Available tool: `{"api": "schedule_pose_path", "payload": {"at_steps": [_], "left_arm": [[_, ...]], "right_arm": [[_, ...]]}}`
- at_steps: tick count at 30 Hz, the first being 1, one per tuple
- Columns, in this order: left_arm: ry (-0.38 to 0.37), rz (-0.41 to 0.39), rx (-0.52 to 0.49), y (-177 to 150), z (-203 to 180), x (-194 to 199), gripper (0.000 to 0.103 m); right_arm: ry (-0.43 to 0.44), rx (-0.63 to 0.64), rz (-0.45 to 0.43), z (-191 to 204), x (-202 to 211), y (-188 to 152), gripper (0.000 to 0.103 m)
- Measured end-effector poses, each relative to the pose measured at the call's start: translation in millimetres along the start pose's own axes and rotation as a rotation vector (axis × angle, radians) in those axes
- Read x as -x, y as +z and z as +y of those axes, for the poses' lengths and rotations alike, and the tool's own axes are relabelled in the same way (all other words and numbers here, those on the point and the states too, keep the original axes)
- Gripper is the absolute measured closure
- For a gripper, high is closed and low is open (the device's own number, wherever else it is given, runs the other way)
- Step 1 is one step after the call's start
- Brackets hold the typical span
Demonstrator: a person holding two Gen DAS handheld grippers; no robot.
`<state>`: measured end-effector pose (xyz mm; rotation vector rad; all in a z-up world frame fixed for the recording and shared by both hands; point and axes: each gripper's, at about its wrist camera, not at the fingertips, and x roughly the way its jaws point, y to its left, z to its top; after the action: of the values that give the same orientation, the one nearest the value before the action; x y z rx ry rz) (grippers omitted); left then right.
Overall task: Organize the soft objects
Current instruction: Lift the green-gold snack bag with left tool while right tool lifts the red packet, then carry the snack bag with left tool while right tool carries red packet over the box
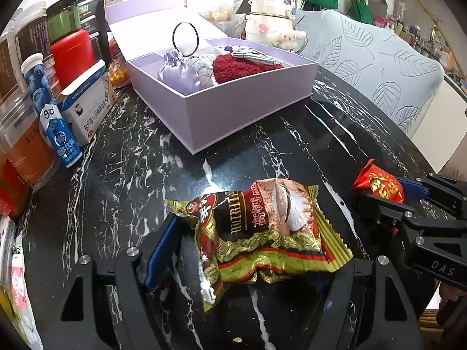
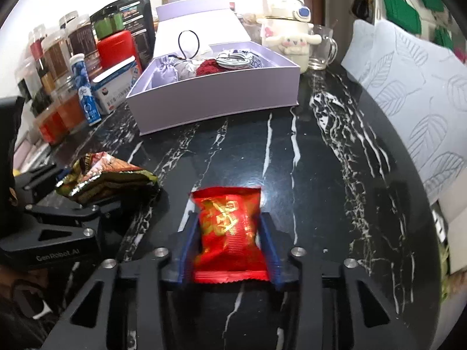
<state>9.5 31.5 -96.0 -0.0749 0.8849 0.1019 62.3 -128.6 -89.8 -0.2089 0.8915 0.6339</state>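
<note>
So each claw has one snack pack right now: the right claw [image 2: 230, 242] is pinched in on a red pack [image 2: 230, 233], blue pads pressing both its sides, gripped around the middle so the puffy bag doesn't slip out. The left claw [image 1: 248, 250] sits much wider, around a crumpled brown-and-green pack [image 1: 262, 233]; the left pad shows beside the bag, but the right one is hidden under the wrapper, so I can't say for sure it's really clamped, though it looks held. Both are low over the black marble table [image 2: 321, 175], side by side, aimed at the lilac box [image 1: 233, 108] ahead, which I'd guess is where the soft stuff goes. Box count: one purple pouch [image 1: 175, 70], one pale pouch [image 1: 201, 65], one red knit thing [image 1: 239, 68], one striped item [image 1: 254, 54], plus one black hair tie [image 1: 185, 39] standing up at the back wall. So two packs in hand, five things already in. The jars, bottles and cartons on the left and the white plush kettle [image 1: 271, 20] behind are just clutter, kept out of the box since they're not soft.
</note>
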Motion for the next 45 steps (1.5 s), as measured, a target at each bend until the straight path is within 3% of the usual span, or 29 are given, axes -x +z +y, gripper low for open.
{"api": "schedule_pose_path", "payload": {"at_steps": [1, 4, 13, 25, 45], "left_arm": [[0.000, -0.005, 0.001, 0, 0, 0, 0.042], [-0.009, -0.016, -0.005, 0, -1, 2, 0.052], [-0.060, -0.036, 0.042, -5, 3, 11, 0.054], [-0.056, -0.088, 0.060, -11, 1, 38, 0.054], [-0.093, -0.142, 0.095, -23, 4, 68, 0.054]], "right_arm": [[0.000, 0.005, -0.002, 0, 0, 0, 0.065], [-0.007, 0.020, -0.016, 1, 0, -2, 0.065], [0.046, -0.016, -0.037, -3, 3, -6, 0.068], [0.137, -0.029, -0.074, 6, 21, -15, 0.072], [0.153, -0.009, -0.116, 19, 47, -19, 0.073]]}}
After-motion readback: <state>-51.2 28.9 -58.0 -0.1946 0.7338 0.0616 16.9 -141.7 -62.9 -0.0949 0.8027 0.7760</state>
